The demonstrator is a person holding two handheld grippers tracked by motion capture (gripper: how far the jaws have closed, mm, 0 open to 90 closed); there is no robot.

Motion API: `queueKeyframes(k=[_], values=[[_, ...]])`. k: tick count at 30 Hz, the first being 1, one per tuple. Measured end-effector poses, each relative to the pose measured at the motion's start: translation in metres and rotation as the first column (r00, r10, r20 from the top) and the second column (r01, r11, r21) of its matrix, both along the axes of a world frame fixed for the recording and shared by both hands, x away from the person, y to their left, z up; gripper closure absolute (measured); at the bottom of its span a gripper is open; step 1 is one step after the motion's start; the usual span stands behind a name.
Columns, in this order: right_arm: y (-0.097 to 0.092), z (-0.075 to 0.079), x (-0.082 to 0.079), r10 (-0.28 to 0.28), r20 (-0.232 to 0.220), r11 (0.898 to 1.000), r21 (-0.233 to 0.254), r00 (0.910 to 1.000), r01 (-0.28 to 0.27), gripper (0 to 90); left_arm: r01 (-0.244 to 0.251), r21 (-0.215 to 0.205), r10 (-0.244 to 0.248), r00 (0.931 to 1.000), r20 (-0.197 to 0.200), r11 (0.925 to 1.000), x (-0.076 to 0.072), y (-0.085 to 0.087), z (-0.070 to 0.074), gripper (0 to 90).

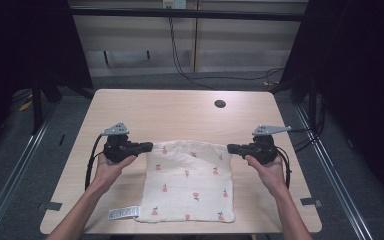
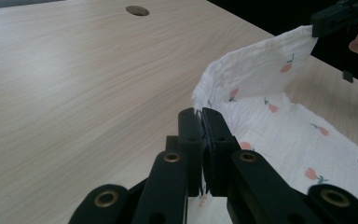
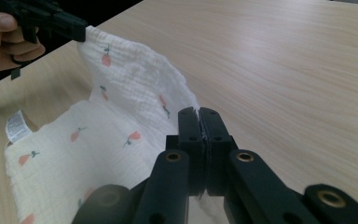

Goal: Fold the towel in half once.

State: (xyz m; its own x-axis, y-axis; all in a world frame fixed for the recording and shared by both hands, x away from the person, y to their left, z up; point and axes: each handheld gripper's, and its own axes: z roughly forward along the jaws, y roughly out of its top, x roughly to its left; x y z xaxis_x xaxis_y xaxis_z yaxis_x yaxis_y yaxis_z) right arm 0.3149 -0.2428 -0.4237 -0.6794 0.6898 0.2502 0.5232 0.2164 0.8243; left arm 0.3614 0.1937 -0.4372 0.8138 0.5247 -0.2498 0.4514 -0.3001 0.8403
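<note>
The white cloth [image 1: 190,182] with small red fruit prints lies on the wooden counter [image 1: 145,107], its near edge close to the person's side and its far edge raised off the surface. The left tongs [image 1: 147,146] are clamped on the cloth's far left corner, and the right tongs [image 1: 231,148] are clamped on its far right corner; both gripper views show each pair of jaws pressed together with only a thin pinch of fabric between them. The work looks like a fold, carrying the far edge toward the near one. The main risk is that so little fabric is caught that a corner may slip free if the cloth is pulled taut between the two hands. Uneven lifting would skew the fold, and the near edge, with its label [image 1: 123,213] beside the cloth's near left corner, could drag along the counter.
</note>
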Motion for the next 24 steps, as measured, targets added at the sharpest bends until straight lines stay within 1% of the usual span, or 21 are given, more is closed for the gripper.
queueKeyframes(k=[2,3,4,5,6,8,10,11,12,13,14,15,16,17,19,21,22,24], values=[[0.002,0.001,-0.005,0.01,0.006,1.0,-0.018,0.9999,-0.01,89.0,0.005,0.004,-0.005,1.0,0.004,1.0,-0.004,0.001,0.0,87.5],[0.002,0.002,-0.008,0.011,0.007,1.0,-0.014,0.9999,-0.011,88.9,0.007,-0.015,-0.007,1.0,0.0,0.9999,-0.006,0.003,0.0,87.5],[0.001,0.003,-0.011,0.013,0.011,1.0,-0.024,0.9999,-0.012,88.9,-0.001,-0.01,0.001,1.0,0.0,1.0,-0.007,0.005,0.0,87.5],[0.001,0.004,-0.014,0.001,0.02,0.999,-0.047,0.9998,-0.001,88.9,-0.001,0.003,0.001,1.0,0.001,1.0,-0.01,0.006,0.001,87.6],[-0.001,0.004,-0.017,0.005,0.019,0.999,-0.038,0.9998,-0.004,88.9,-0.003,0.004,0.003,1.0,0.005,1.0,-0.011,0.007,0.001,87.5],[-0.004,0.003,-0.021,0.004,0.017,1.0,-0.02,0.9998,-0.003,88.9,0.0,-0.024,0.0,1.0,0.001,0.9997,-0.015,0.01,0.001,87.5],[-0.005,0.002,-0.025,0.005,0.014,1.0,-0.013,0.9999,-0.005,89.0,0.014,-0.027,-0.013,0.9999,0.006,0.9995,-0.02,0.011,0.0,87.5],[-0.005,0.002,-0.028,0.007,0.018,1.0,-0.014,0.9998,-0.006,88.9,0.01,-0.031,-0.009,0.9998,0.018,0.9995,-0.023,0.012,0.0,87.5],[-0.005,0.002,-0.031,0.006,0.019,1.0,-0.019,0.9998,-0.006,88.9,0.015,-0.05,-0.015,0.9998,0.011,0.9986,-0.025,0.013,0.0,87.5],[-0.005,0.003,-0.034,0.001,0.032,1.0,-0.027,0.9995,0.0,88.9,0.033,-0.066,-0.032,0.9995,0.004,0.9973,-0.028,0.013,0.002,87.5],[-0.005,0.005,-0.038,0.0,0.047,1.0,-0.016,0.9989,0.001,89.0,0.034,-0.051,-0.033,0.9993,0.02,0.9981,-0.031,0.013,0.004,87.5],[-0.005,0.007,-0.04,0.003,0.052,1.0,-0.014,0.9986,-0.003,88.9,0.038,-0.042,-0.037,0.9987,0.035,0.9984,-0.034,0.013,0.006,87.5],[-0.005,0.009,-0.043,0.01,0.056,1.0,-0.018,0.9984,-0.009,88.9,0.048,-0.041,-0.046,0.9981,0.04,0.998,-0.036,0.014,0.008,87.5],[-0.005,0.01,-0.045,0.015,0.055,1.0,-0.016,0.9984,-0.014,88.9,0.045,-0.034,-0.043,0.9979,0.049,0.9984,-0.037,0.016,0.01,87.5],[-0.003,0.012,-0.05,0.023,0.052,0.999,-0.028,0.9984,-0.021,89.0,0.04,-0.034,-0.039,0.9982,0.045,0.9986,-0.04,0.019,0.01,87.5],[-0.002,0.011,-0.053,0.03,0.05,0.999,-0.029,0.9983,-0.029,88.9,0.027,-0.021,-0.026,0.9986,0.047,0.9994,-0.043,0.022,0.008,87.5],[-0.002,0.011,-0.055,0.033,0.047,0.999,-0.033,0.9983,-0.032,88.9,0.024,-0.023,-0.023,0.9988,0.043,0.9994,-0.045,0.024,0.007,87.5],[-0.001,0.008,-0.058,0.036,0.042,0.999,-0.034,0.9985,-0.035,88.9,0.015,-0.046,-0.014,0.9996,0.026,0.9988,-0.049,0.027,0.003,87.5]])
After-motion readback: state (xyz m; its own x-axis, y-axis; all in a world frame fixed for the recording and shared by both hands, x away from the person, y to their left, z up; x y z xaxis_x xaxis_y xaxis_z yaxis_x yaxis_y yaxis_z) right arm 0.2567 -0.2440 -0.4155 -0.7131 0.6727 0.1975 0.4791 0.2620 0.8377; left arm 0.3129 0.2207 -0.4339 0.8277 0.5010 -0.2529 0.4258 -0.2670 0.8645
